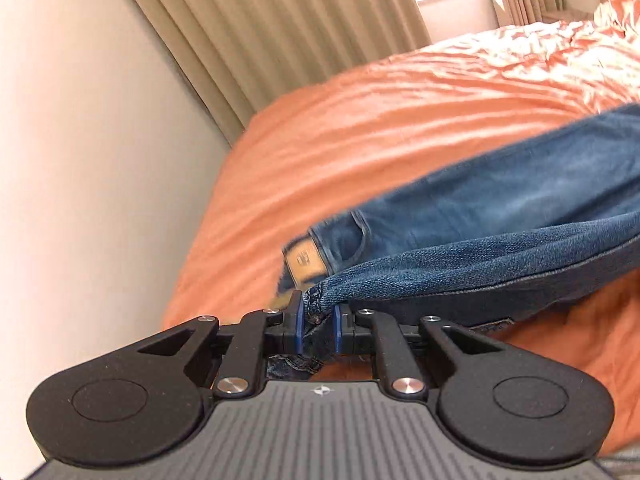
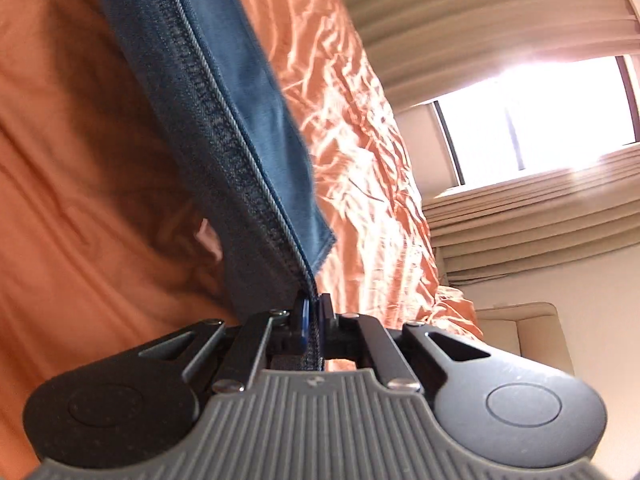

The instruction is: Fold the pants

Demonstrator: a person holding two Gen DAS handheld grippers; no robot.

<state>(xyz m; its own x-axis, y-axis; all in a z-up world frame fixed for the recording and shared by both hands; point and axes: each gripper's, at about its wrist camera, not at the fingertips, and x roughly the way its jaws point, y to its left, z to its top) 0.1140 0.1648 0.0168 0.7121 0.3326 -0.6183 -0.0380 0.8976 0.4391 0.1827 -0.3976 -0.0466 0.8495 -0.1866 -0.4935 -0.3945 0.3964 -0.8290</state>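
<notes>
Blue jeans (image 1: 480, 216) lie across an orange bedspread (image 1: 360, 120), a tan leather patch (image 1: 306, 262) showing at the waistband. My left gripper (image 1: 318, 320) is shut on a bunched edge of the jeans near the waist and holds it lifted. In the right wrist view the jeans (image 2: 224, 128) stretch away as a taut band with a stitched side seam. My right gripper (image 2: 314, 320) is shut on that seam edge, held above the bedspread (image 2: 80, 160).
A cream wall (image 1: 80, 160) and beige curtains (image 1: 260, 32) border the bed on the left. A bright window (image 2: 540, 120) with curtains and a cream armchair (image 2: 528, 332) stand beyond the bed in the right wrist view.
</notes>
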